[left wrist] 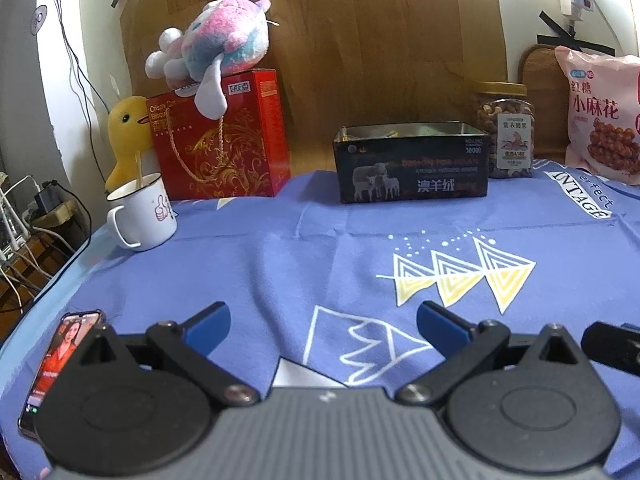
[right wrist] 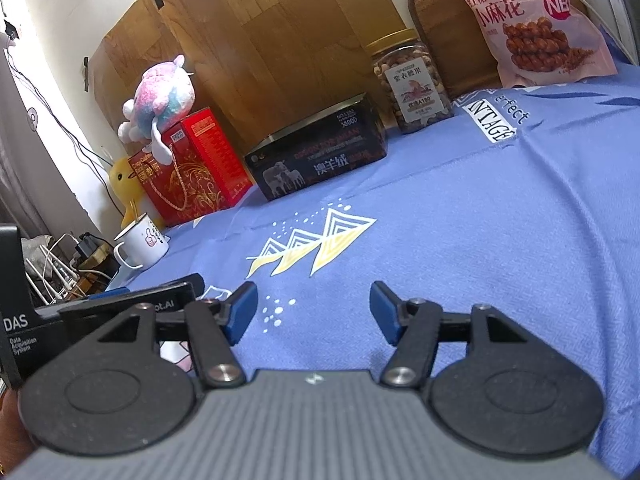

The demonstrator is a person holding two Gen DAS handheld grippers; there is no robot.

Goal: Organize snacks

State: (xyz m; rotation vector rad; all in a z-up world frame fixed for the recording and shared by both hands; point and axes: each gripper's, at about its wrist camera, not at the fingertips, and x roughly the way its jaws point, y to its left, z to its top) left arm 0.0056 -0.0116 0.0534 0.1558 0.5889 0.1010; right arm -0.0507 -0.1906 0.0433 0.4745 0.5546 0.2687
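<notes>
A black open-topped tin (left wrist: 412, 170) (right wrist: 320, 152) with sheep printed on it stands at the back of the blue cloth. Right of it is a clear jar of nuts (left wrist: 506, 130) (right wrist: 412, 80) with a gold lid. A pink bag of twisted snacks (left wrist: 602, 114) (right wrist: 528, 24) leans at the far right. A red biscuit box (left wrist: 220, 136) (right wrist: 192, 164) stands at the back left. My left gripper (left wrist: 324, 326) hovers open over the cloth, nothing between its blue pads. My right gripper (right wrist: 314, 312) is open too, empty, well short of the snacks.
A pastel plush toy (left wrist: 216, 40) lies on the red box, a yellow duck (left wrist: 126, 136) beside it. A white enamel mug (left wrist: 144, 210) stands at the cloth's left edge. A phone (left wrist: 60, 360) lies near the left gripper. Cables and a drop lie beyond the left edge.
</notes>
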